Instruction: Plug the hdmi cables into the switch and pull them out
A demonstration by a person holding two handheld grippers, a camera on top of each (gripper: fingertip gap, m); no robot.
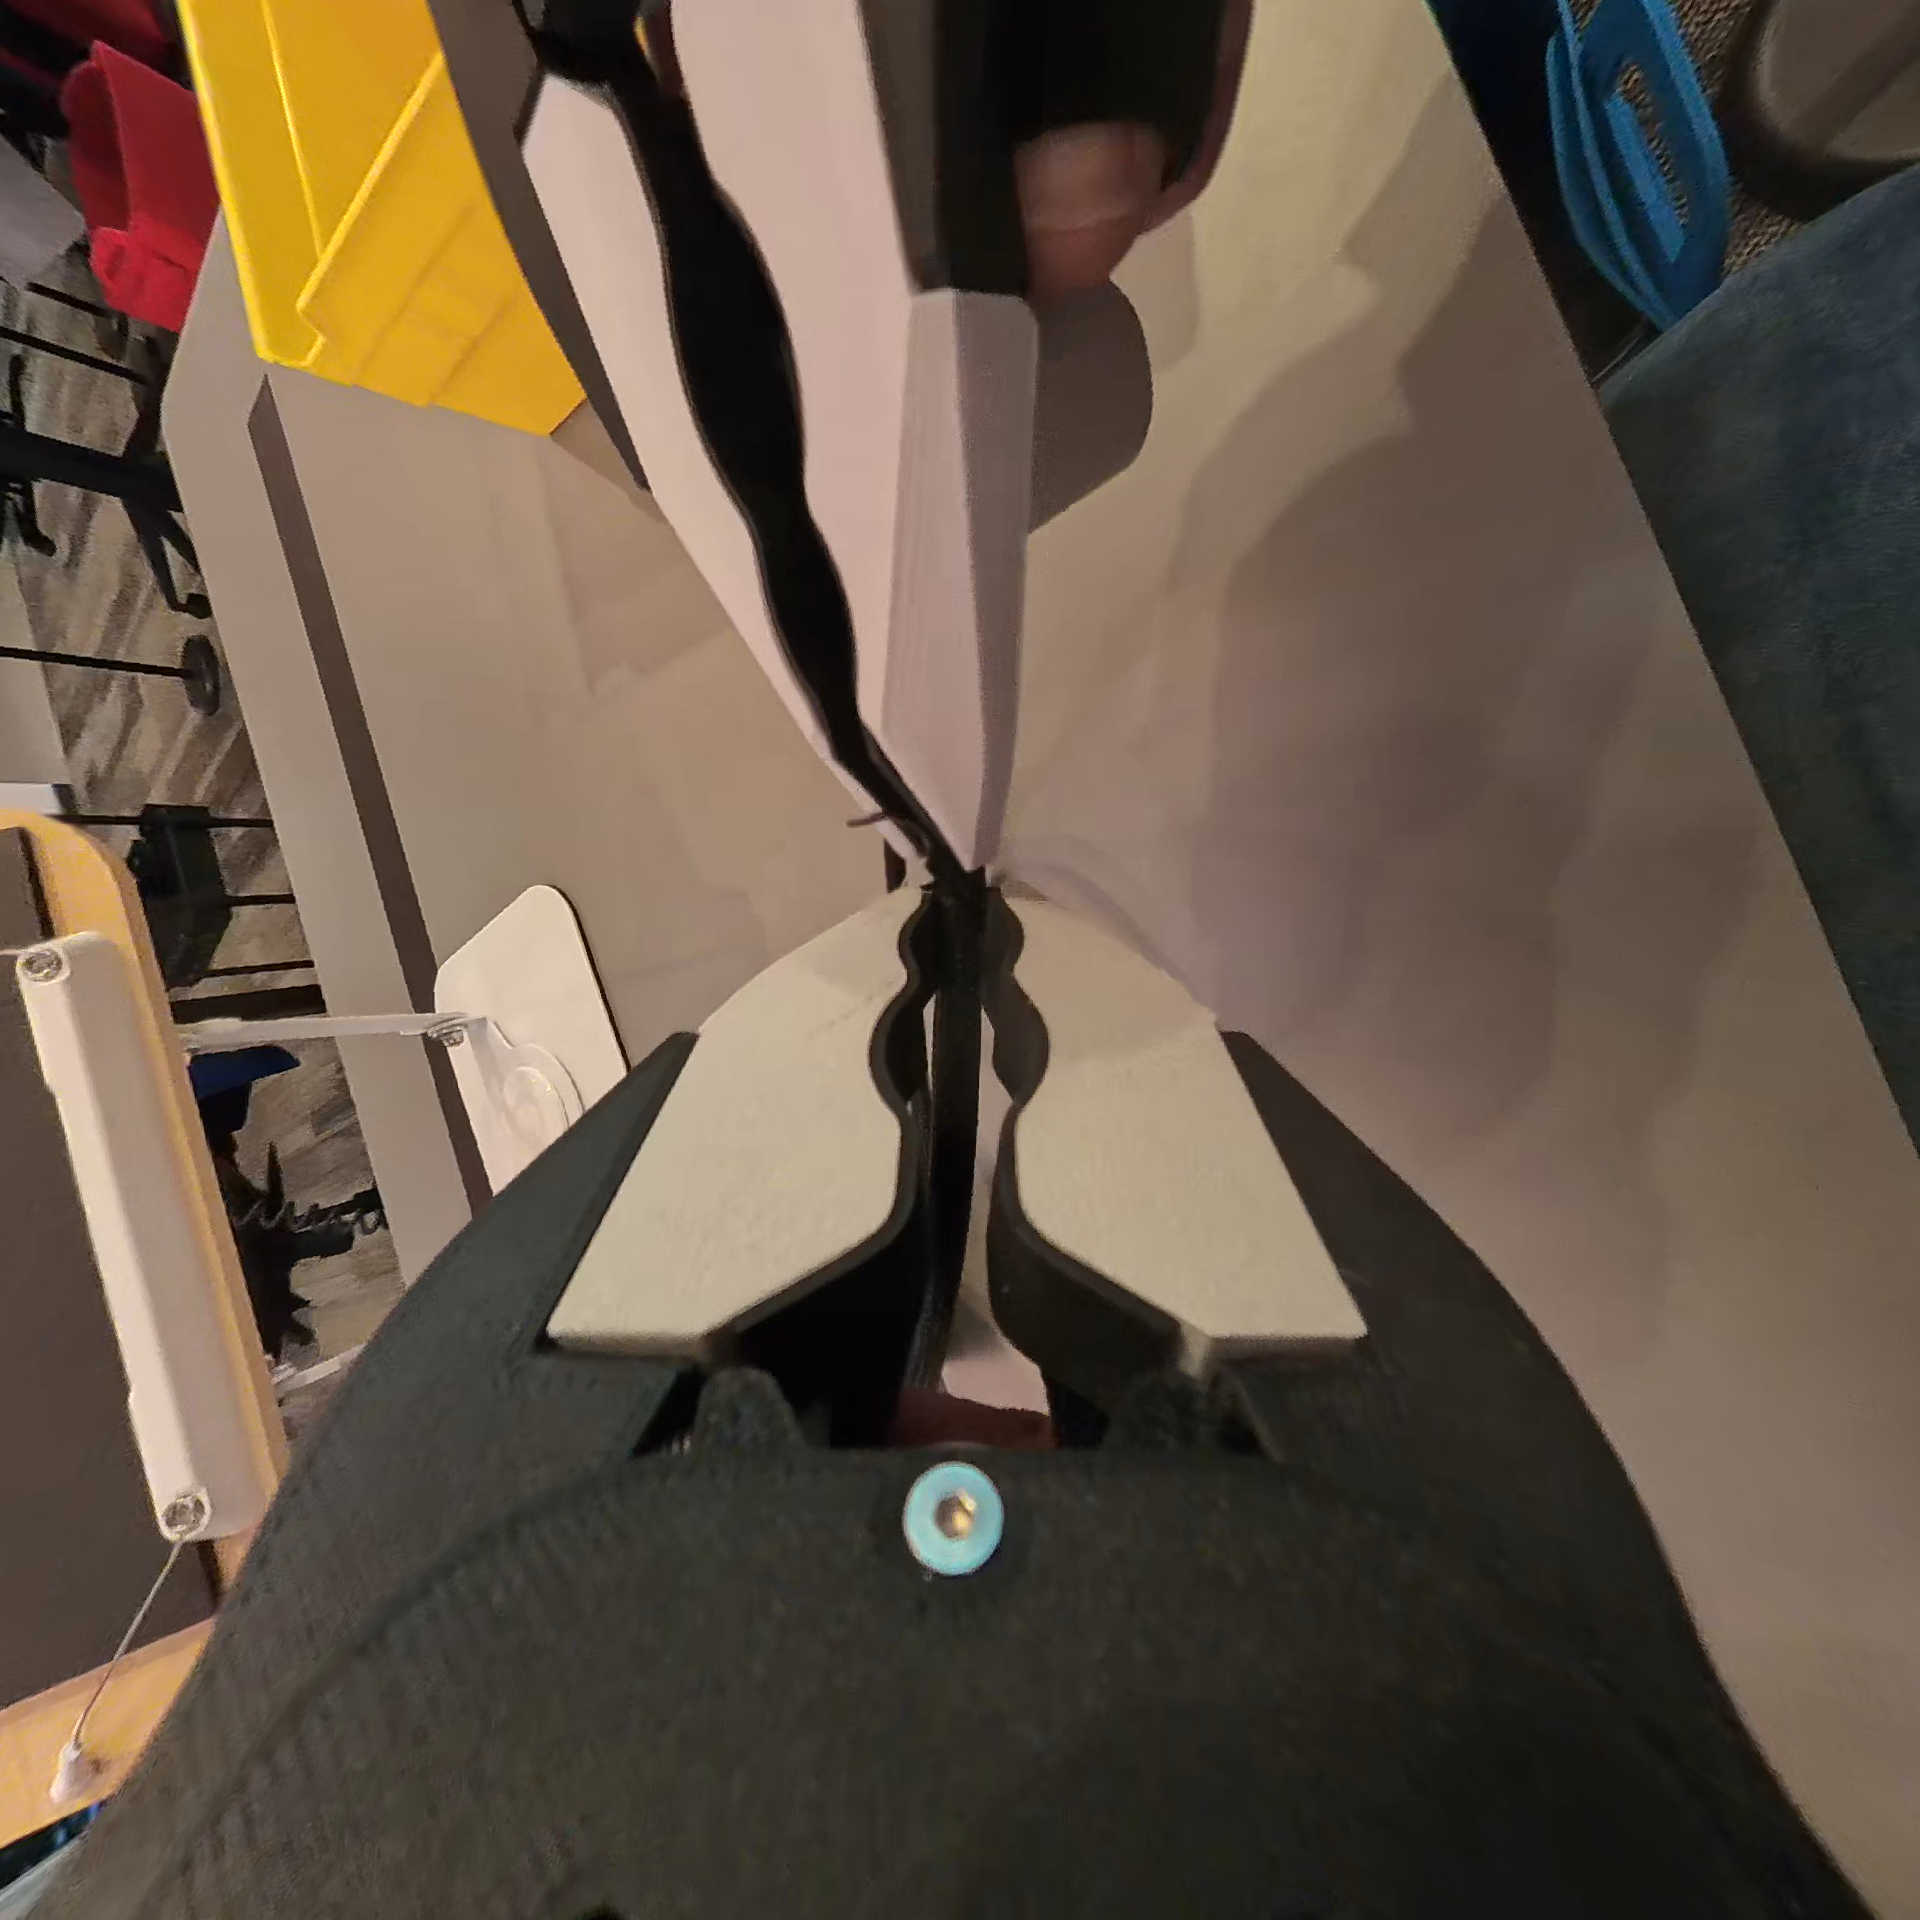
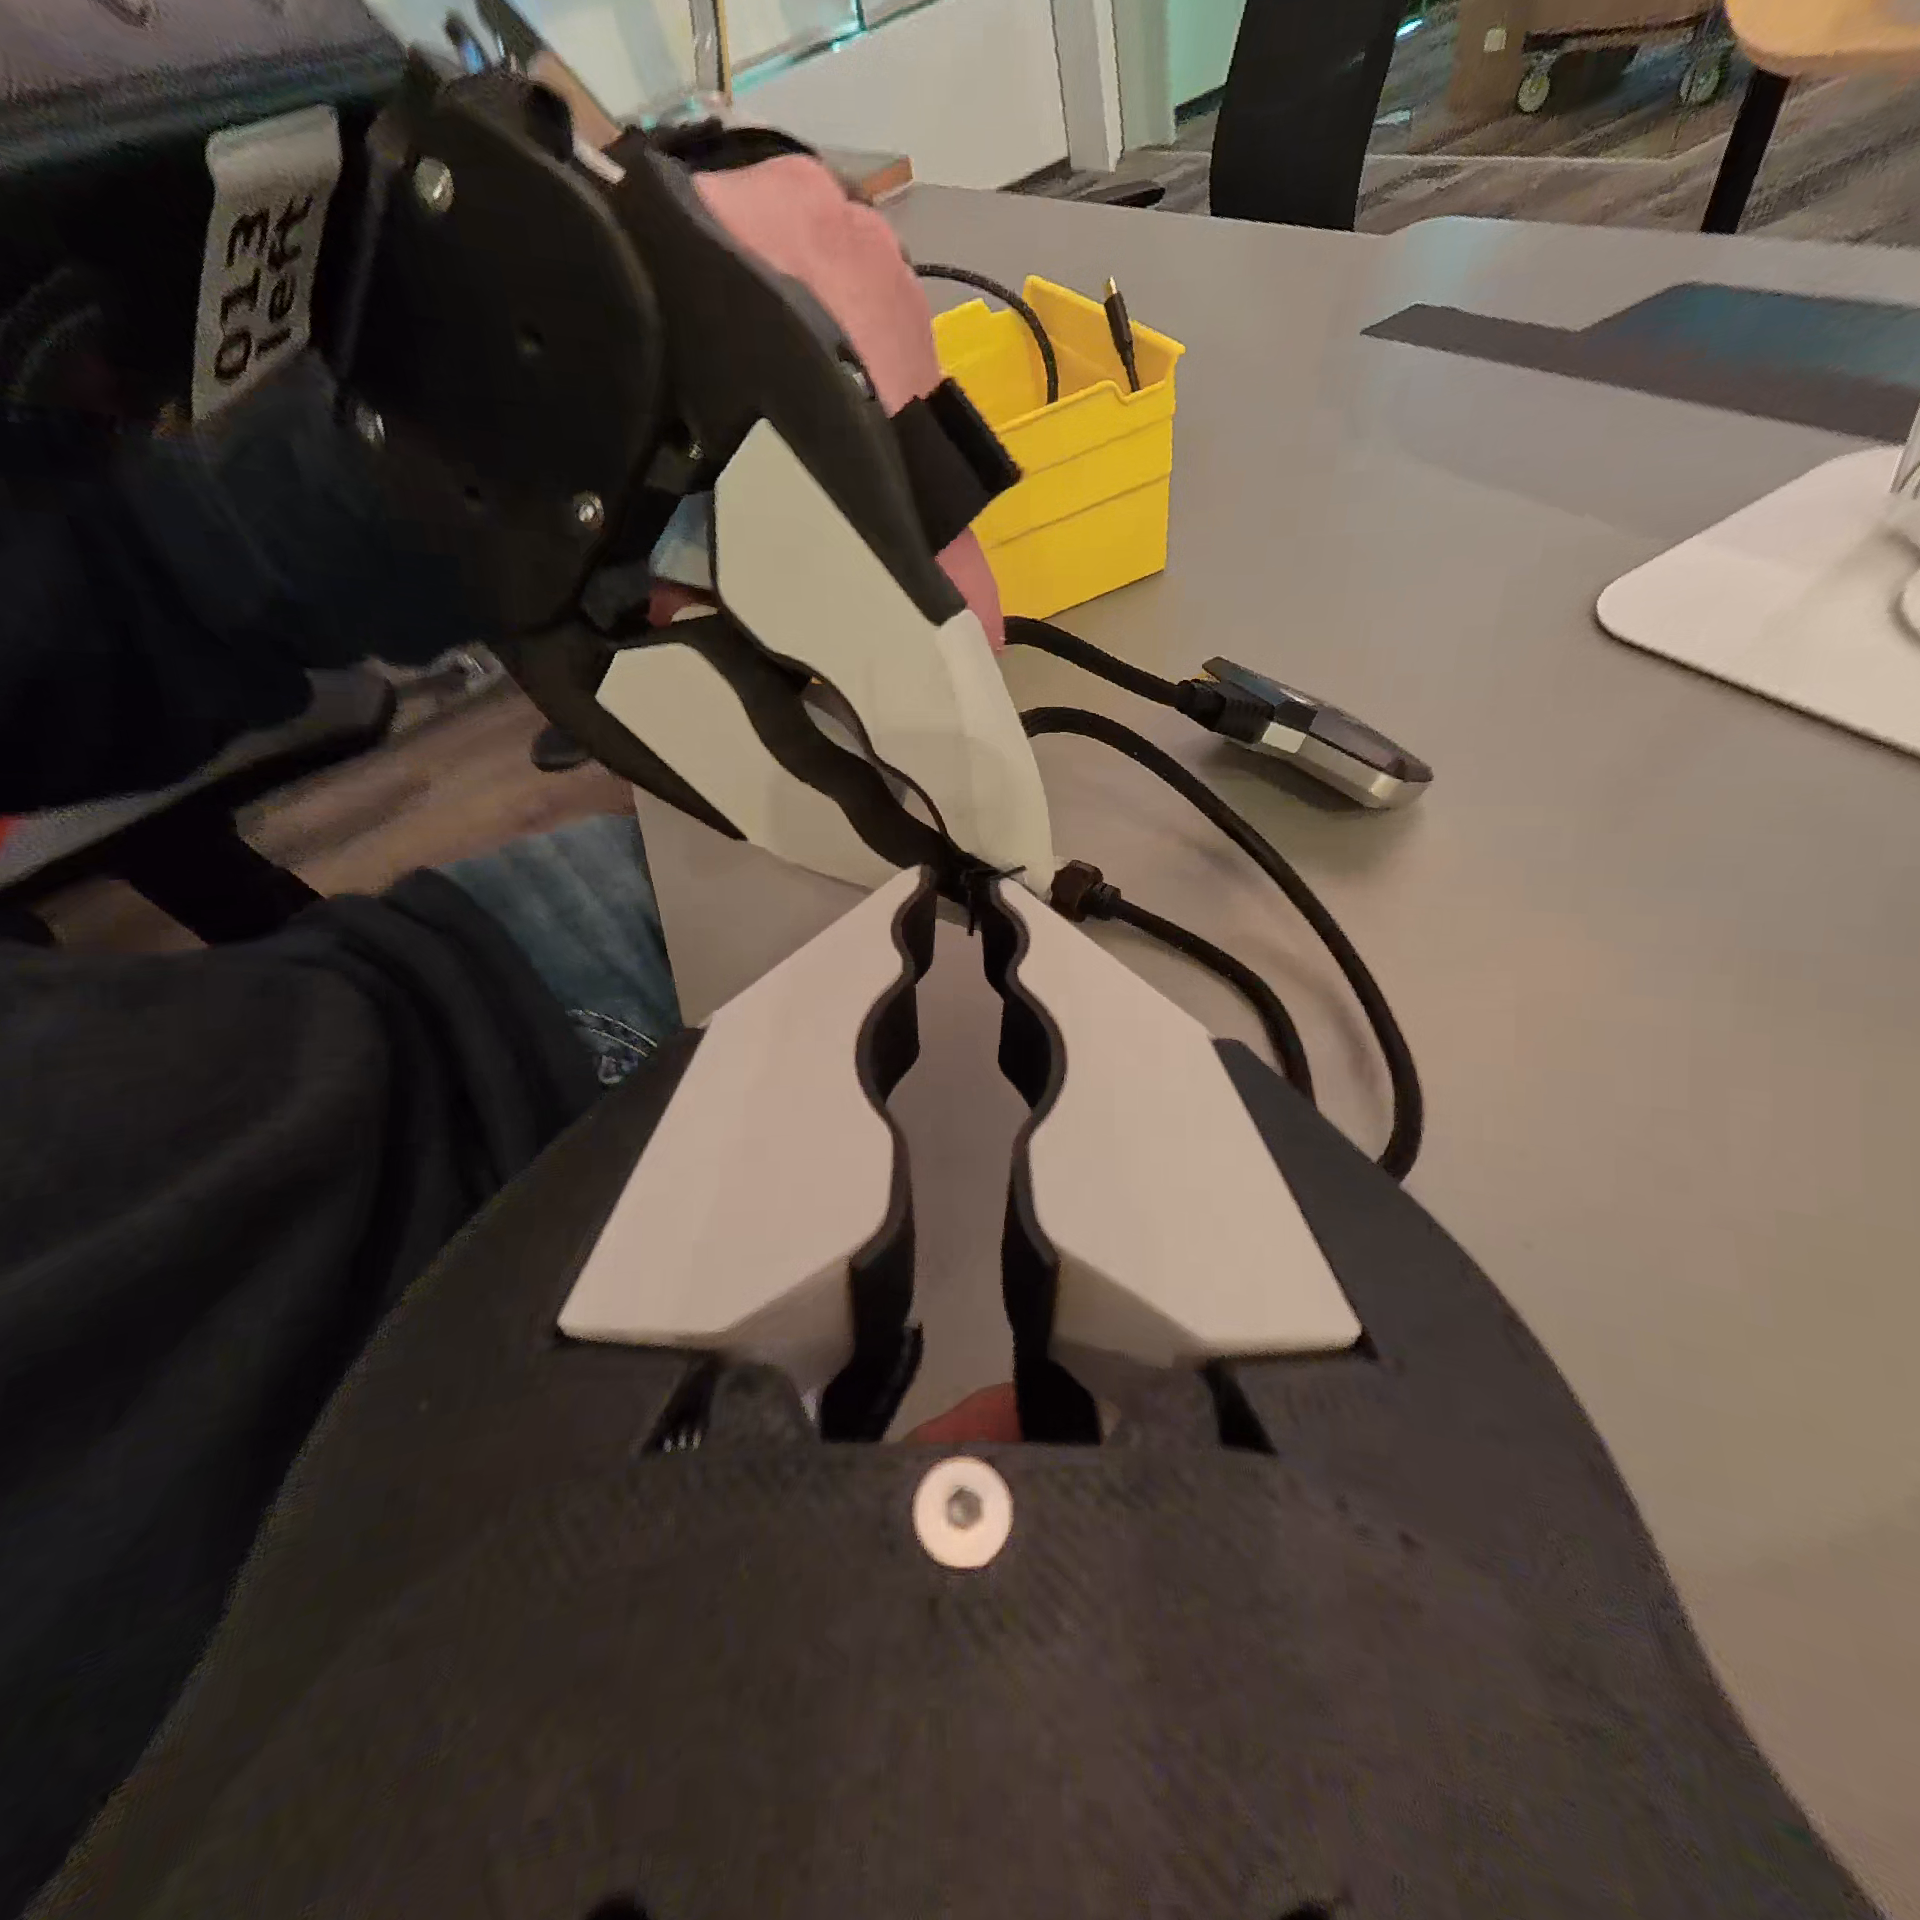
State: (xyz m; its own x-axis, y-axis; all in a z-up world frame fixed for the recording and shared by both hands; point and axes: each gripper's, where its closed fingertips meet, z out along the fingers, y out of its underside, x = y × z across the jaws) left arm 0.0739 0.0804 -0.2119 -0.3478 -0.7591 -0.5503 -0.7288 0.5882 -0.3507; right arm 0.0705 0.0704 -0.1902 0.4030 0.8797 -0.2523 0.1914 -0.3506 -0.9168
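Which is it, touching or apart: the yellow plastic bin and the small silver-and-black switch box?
Apart. Right wrist view shows bare grey table between the bin and the switch box.

Cable end (image 2: 971, 883) hidden between claw tips.

I counted two hand-held grippers — the left (image 2: 961, 868) and the right (image 2: 961, 914). On the bench (image 2: 1558, 1039) lay one switch (image 2: 1320, 743) and one yellow bin (image 2: 1081, 457). Black cables (image 2: 1340, 966) — I made out at least two, plus another (image 2: 1122, 332) standing in the bin.
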